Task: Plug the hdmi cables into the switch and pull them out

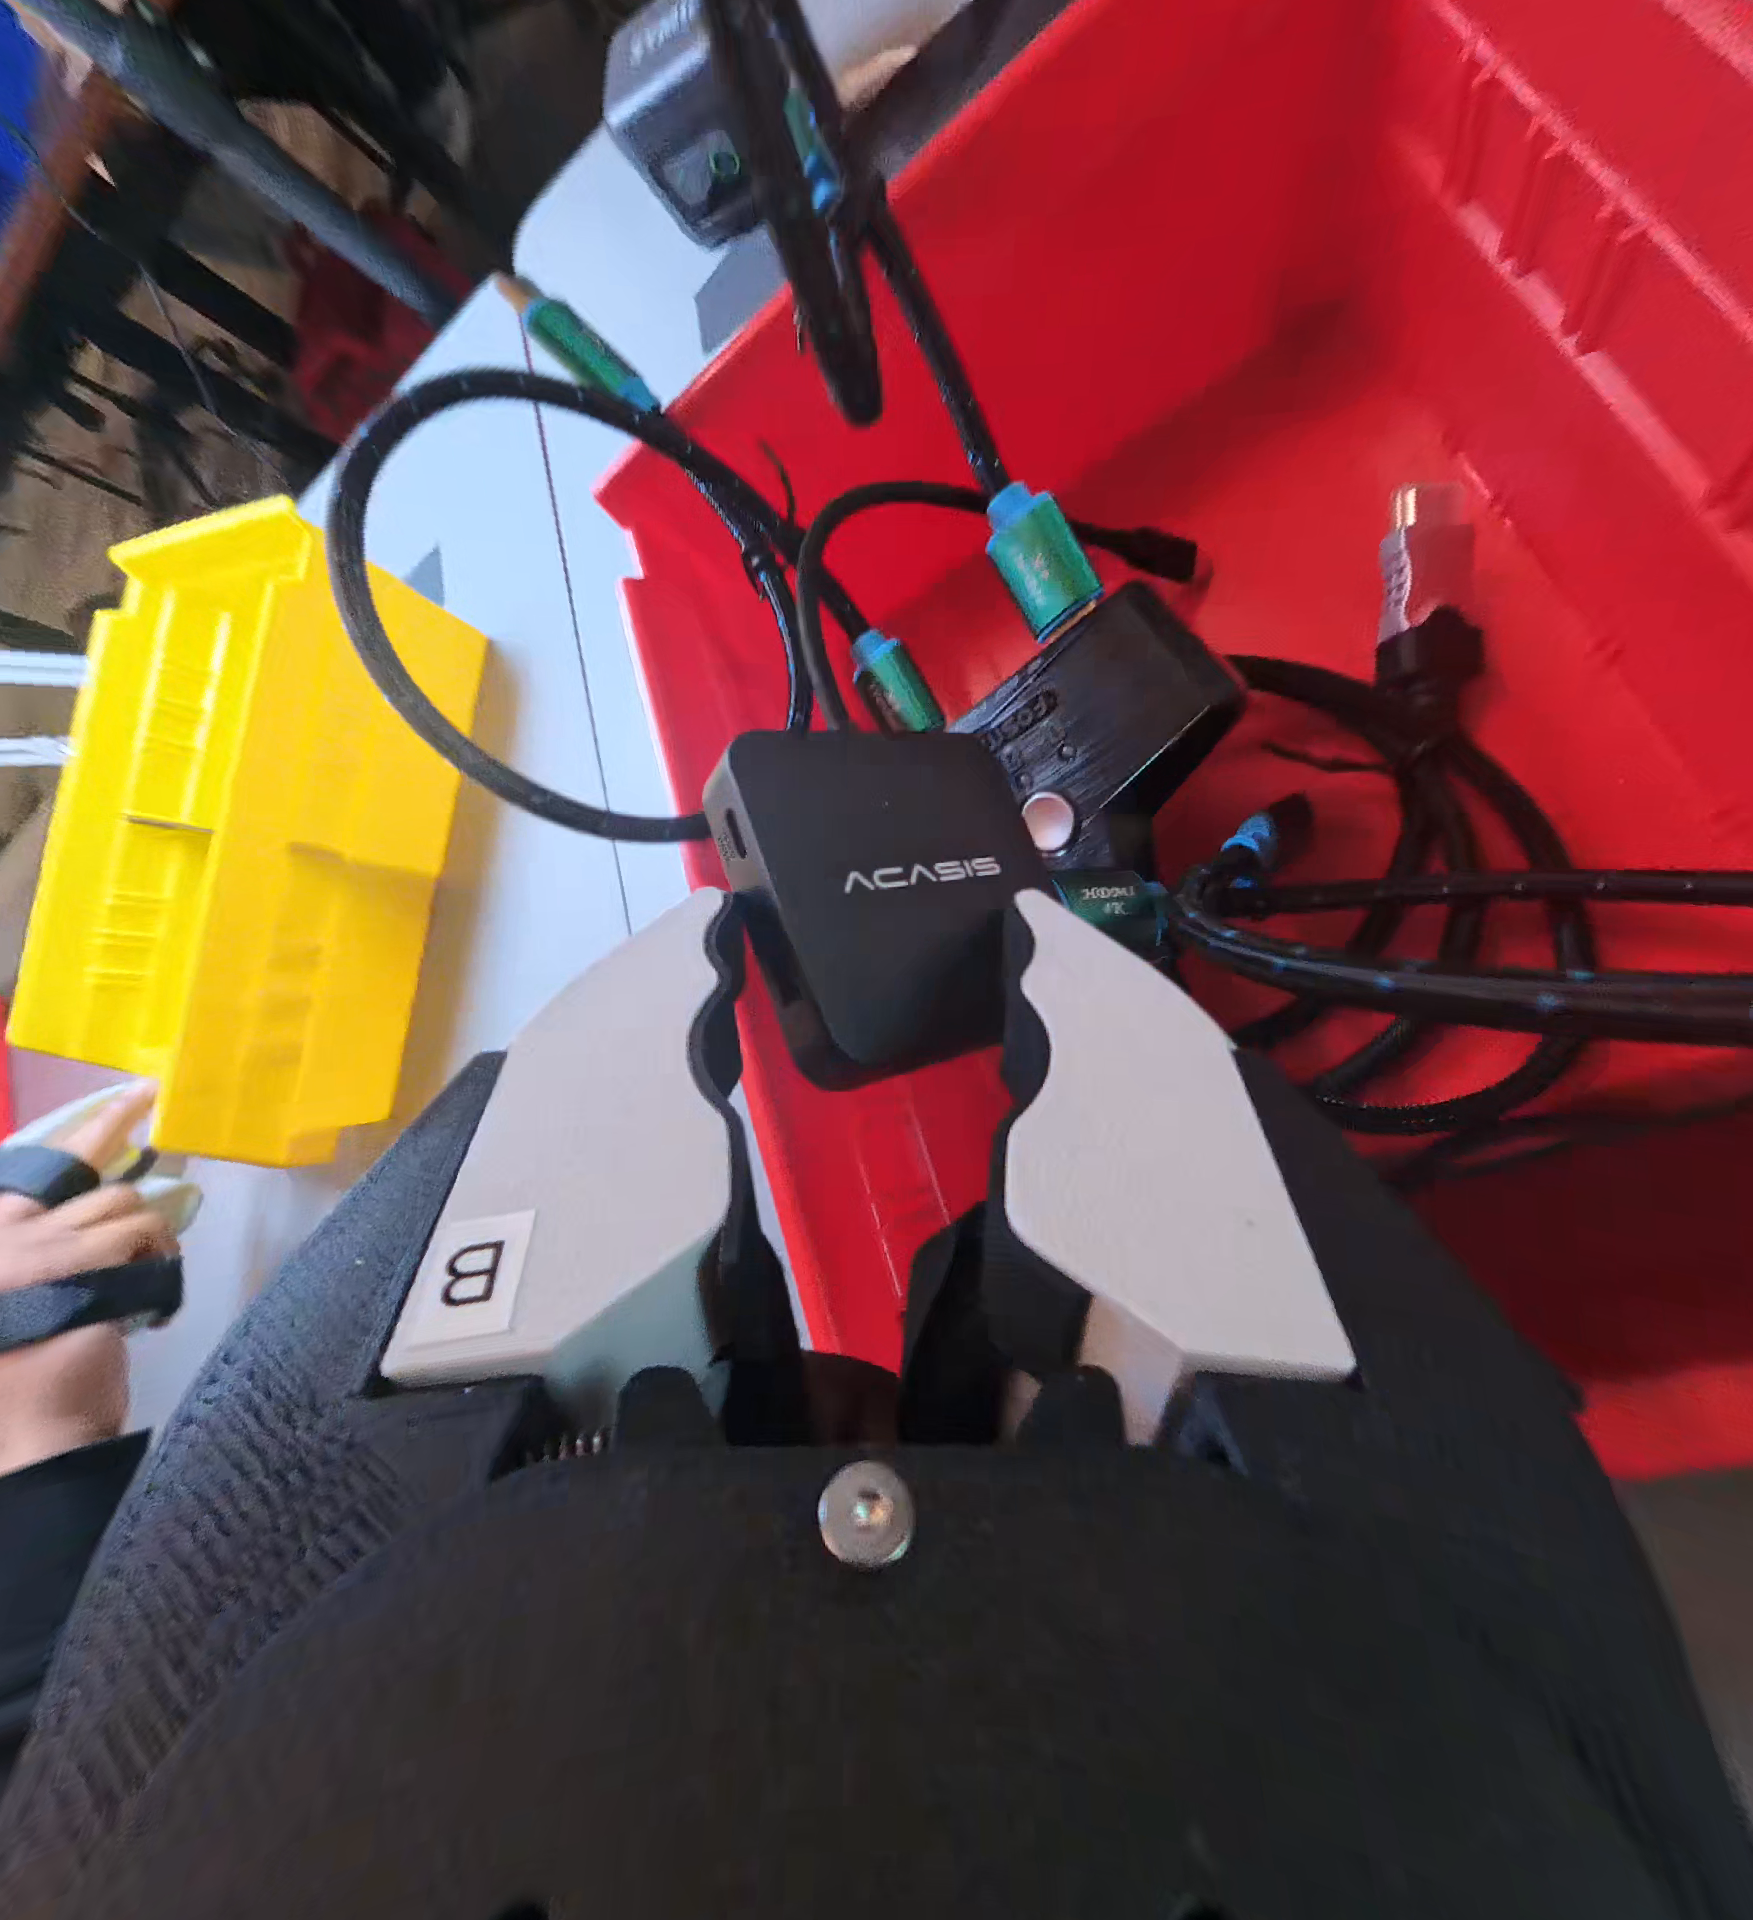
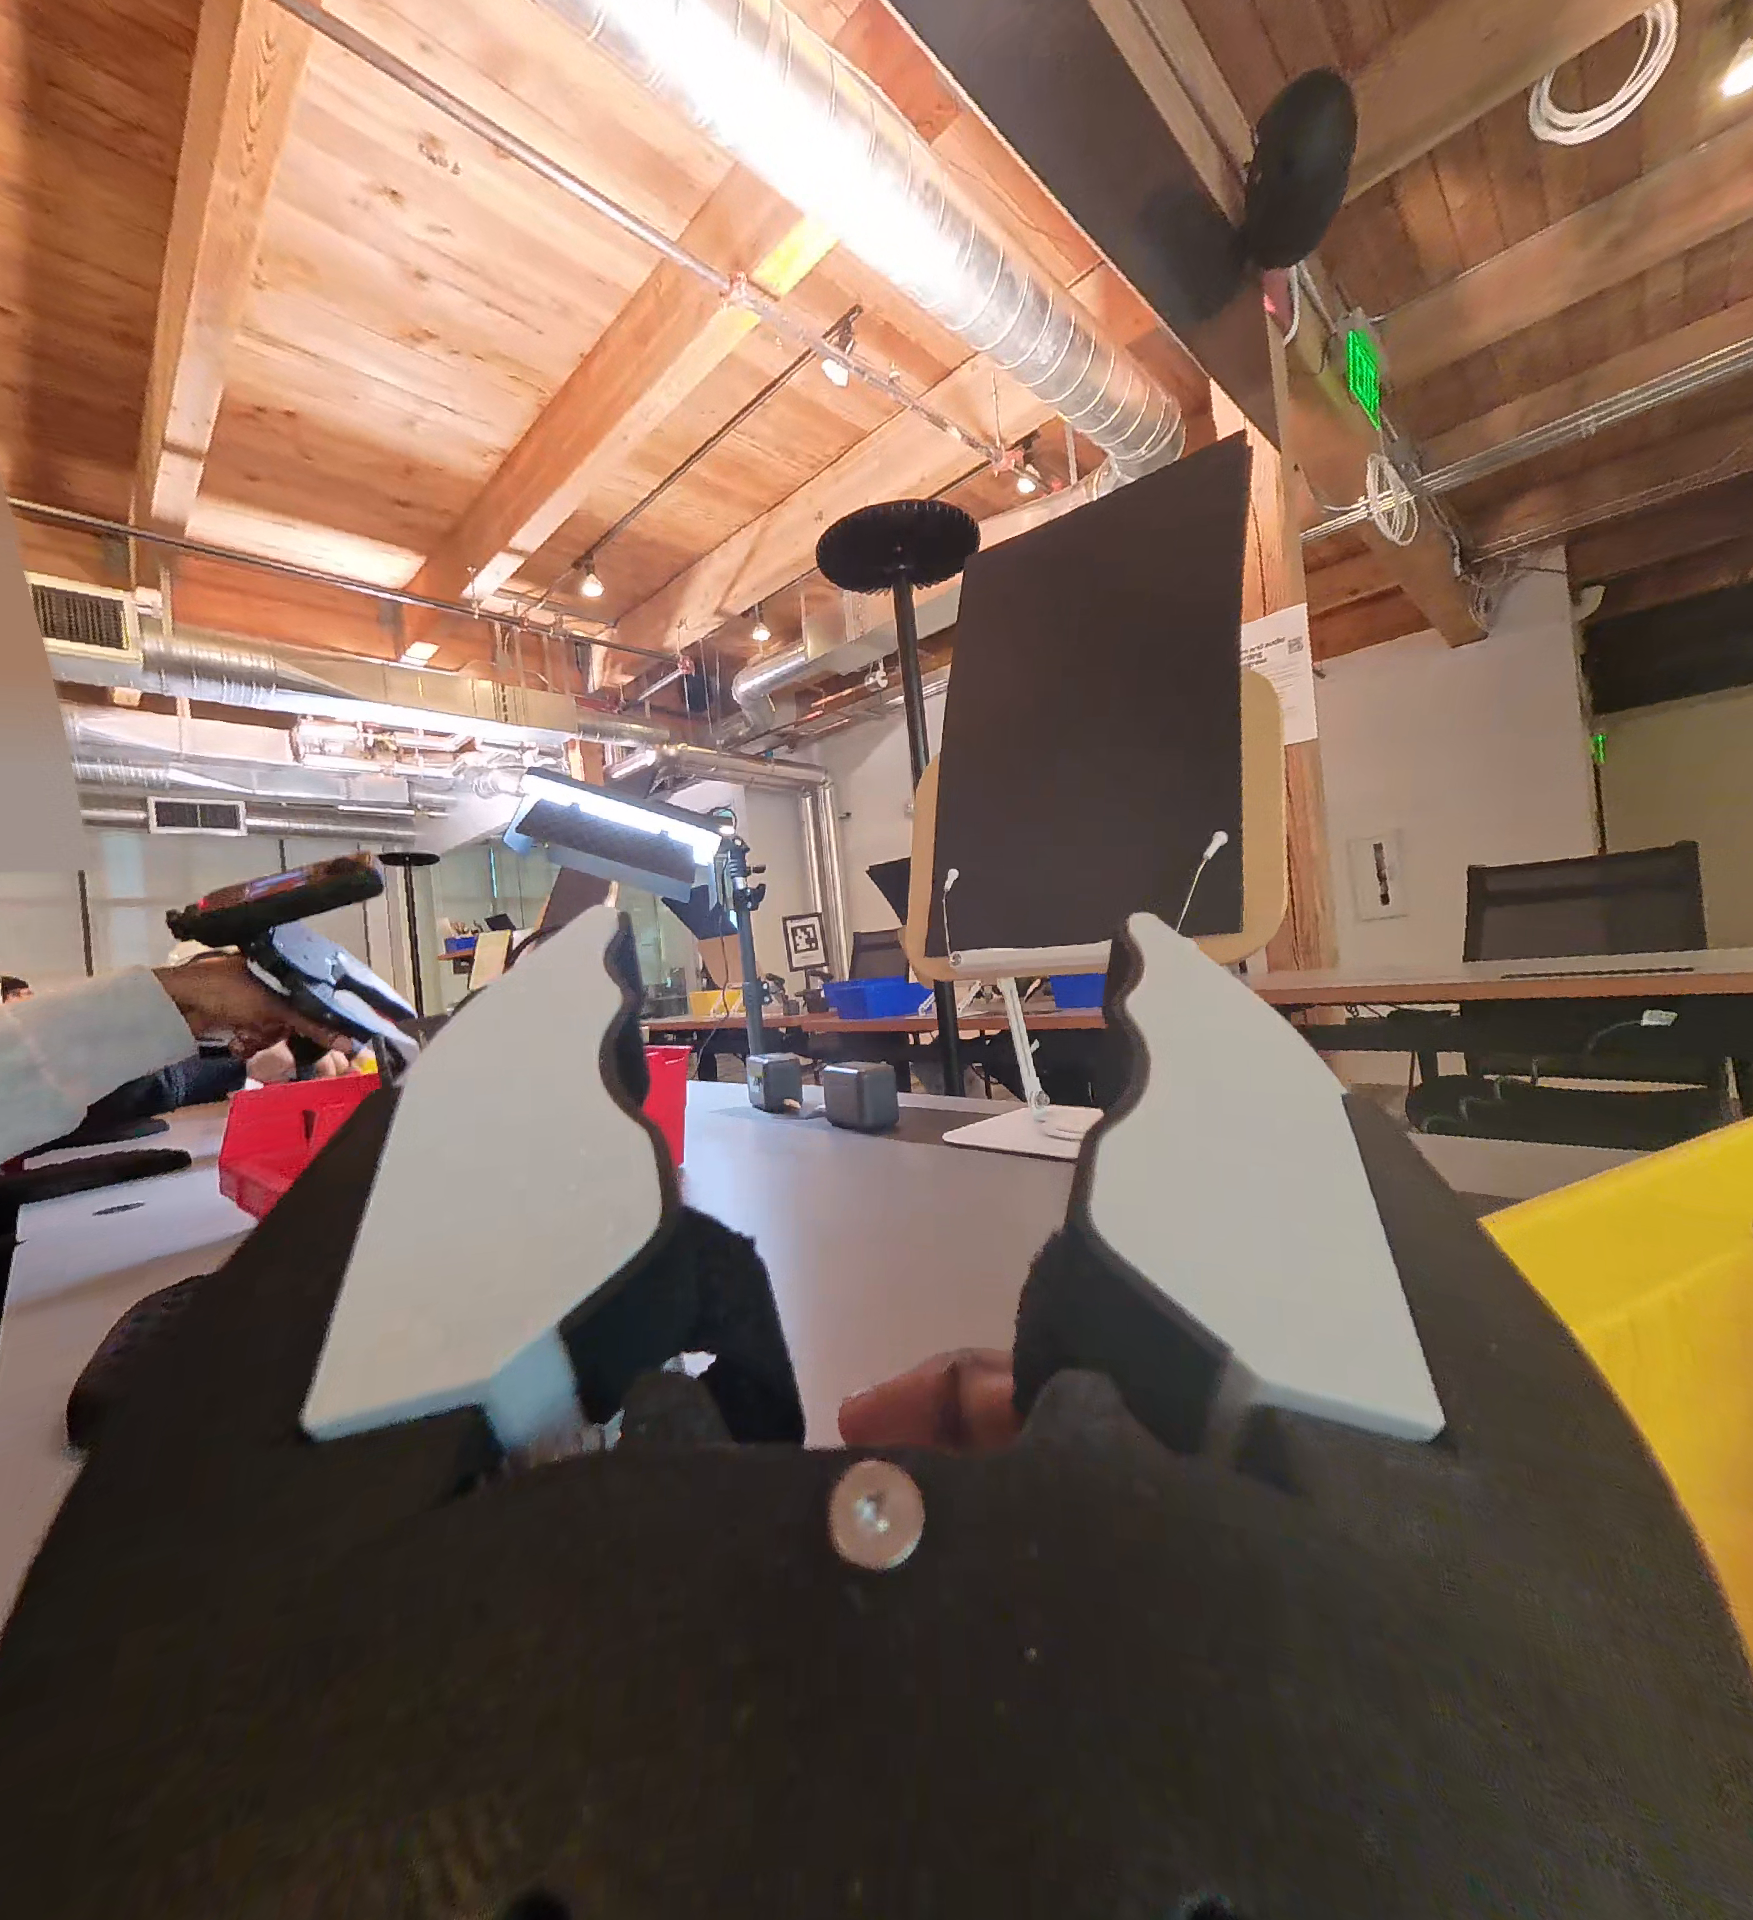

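Observation:
In the left wrist view my left gripper (image 1: 872, 909) is shut on a small black square switch box (image 1: 882, 883) with a white logo, holding it over the near wall of the red bin (image 1: 1371, 312). A second black switch (image 1: 1111, 696) lies in the bin with two green HDMI plugs (image 1: 1043, 571) at its far side. Black braided cables (image 1: 1474, 914) and a grey HDMI plug (image 1: 1423, 561) lie in the bin. Another green plug (image 1: 581, 343) rests on the table. My right gripper (image 2: 872, 930) is open and empty above the table, pointing away from the bin.
A yellow bin (image 1: 248, 831) stands on the white table left of the red bin and shows at the right in the right wrist view (image 2: 1661, 1351). A gloved hand (image 1: 30, 1257) is at the left. A tablet stand (image 2: 1090, 727) and two grey cubes (image 2: 856, 1091) stand at the table's far side.

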A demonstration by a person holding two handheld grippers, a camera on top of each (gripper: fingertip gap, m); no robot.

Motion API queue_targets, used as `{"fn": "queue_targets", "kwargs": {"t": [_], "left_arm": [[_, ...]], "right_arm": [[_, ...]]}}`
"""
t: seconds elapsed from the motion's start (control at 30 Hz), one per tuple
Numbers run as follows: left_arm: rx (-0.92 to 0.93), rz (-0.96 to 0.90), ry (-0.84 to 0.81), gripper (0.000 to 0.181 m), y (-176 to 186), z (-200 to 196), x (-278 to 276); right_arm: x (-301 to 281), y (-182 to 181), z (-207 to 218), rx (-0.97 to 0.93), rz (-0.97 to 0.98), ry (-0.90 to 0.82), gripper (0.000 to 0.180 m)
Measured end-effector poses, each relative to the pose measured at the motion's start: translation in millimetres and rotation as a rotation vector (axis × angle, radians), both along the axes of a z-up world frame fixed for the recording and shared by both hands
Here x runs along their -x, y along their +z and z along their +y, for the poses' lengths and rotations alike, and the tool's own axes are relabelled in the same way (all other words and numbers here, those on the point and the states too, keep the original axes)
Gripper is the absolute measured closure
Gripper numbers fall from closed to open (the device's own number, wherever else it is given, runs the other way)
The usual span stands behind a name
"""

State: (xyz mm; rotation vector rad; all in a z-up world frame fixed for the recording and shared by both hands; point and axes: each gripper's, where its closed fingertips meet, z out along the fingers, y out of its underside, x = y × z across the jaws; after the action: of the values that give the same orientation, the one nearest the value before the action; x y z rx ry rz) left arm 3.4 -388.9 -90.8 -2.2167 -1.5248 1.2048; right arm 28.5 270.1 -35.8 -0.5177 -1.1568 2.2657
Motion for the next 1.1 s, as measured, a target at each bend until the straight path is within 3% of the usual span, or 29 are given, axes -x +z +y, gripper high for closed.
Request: {"fn": "queue_targets", "kwargs": {"t": [0.13, 0.3, 0.37, 0.47, 0.57, 0.7, 0.9, 1.0, 1.1], "left_arm": [[-0.054, 0.107, -0.039, 0.140, 14, 24, 9], [-0.576, 0.272, -0.051, 0.143, 23, 57, 22], [-0.621, 0.252, -0.011, 0.144, 3, 55, 26], [-0.609, 0.408, 0.012, 0.164, 4, 47, 33], [-0.572, 0.520, -0.022, 0.166, 15, 48, 33], [-0.493, 0.787, -0.101, 0.168, 82, 47, 19], [-0.392, 1.326, -0.308, 0.168, 227, 73, -48], [-0.575, 1.582, -0.420, 0.168, 273, 93, -93], [-0.923, 1.651, -0.572, 0.166, 280, 122, -112]], "right_arm": [[-1, -1, -3, -0.017, 0.005, 0.008, 0.094], [-4, 2, 1, 0.014, 0.013, 0.016, 0.095], [-4, 2, 1, 0.014, 0.014, 0.016, 0.096], [-4, 0, -1, 0.000, 0.009, 0.017, 0.096], [-2, -2, -3, -0.016, 0.001, 0.012, 0.097], [0, -5, -5, -0.039, -0.008, 0.005, 0.098], [-1, -12, -15, -0.107, -0.010, 0.002, 0.099], [-1, -15, -19, -0.141, -0.006, -0.001, 0.099], [-1, -15, -19, -0.143, -0.008, -0.006, 0.101]]}}
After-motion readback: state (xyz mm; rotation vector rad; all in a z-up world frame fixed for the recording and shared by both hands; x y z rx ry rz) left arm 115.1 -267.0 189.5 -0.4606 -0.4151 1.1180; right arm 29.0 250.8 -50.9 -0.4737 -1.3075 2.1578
